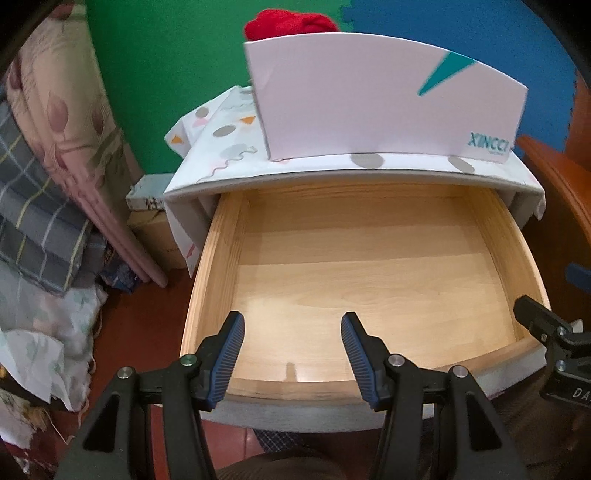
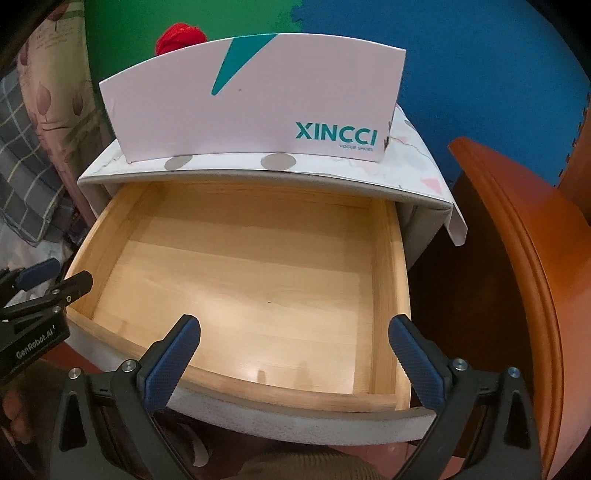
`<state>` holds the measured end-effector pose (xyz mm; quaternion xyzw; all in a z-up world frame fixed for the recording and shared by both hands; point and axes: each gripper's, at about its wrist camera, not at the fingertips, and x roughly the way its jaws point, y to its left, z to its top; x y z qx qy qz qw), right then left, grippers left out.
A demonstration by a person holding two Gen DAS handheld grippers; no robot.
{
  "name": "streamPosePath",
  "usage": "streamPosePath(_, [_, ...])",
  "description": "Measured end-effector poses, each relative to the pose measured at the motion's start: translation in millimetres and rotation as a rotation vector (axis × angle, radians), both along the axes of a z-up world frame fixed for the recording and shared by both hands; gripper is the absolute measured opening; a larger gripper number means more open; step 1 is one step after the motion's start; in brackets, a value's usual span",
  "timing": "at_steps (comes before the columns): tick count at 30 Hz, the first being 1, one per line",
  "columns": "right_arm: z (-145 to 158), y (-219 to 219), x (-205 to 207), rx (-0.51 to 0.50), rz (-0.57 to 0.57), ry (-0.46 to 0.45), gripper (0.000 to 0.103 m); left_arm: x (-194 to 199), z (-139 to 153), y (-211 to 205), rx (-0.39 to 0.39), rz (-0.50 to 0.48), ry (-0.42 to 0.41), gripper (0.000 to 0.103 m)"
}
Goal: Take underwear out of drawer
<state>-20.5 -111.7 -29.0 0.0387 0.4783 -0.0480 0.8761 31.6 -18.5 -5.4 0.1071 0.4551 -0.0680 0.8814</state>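
The left gripper hangs over the front edge of the drawer with its jaws parted to a moderate gap and nothing between the blue pads; they touch nothing, and bare wood shows through the gap. The right gripper sits over the same front edge, further toward the drawer's right side, its jaws spread very wide and likewise gripping nothing. In the left wrist view the right gripper's black finger shows at the far right, just beside the drawer's right front corner; in the right wrist view the left gripper appears at the left, near the left front corner.

The drawer is pulled out, and its pale wooden floor shows nothing lying on it. On the cabinet top, covered in a patterned sheet, stands a white box marked XINCCI. Behind the box's upper edge a bunched red cloth sticks up; this looks like the underwear, though only its top shows. An orange-brown wooden piece stands to the right of the cabinet, and folded bedding is piled to the left.
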Motion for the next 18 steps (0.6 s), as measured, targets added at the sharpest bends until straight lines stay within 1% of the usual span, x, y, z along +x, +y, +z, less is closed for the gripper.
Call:
streamPosePath(5, [-1.6, 1.9, 1.1, -0.008, 0.002, 0.008, 0.101, -2.3, -0.2, -4.4, 0.016, -0.017, -0.004, 0.056])
streamPosePath(18, [-5.6, 2.6, 5.0, -0.009, 0.005, 0.031, 0.101, -2.2, 1.4, -2.4, -0.001, -0.020, 0.000, 0.056])
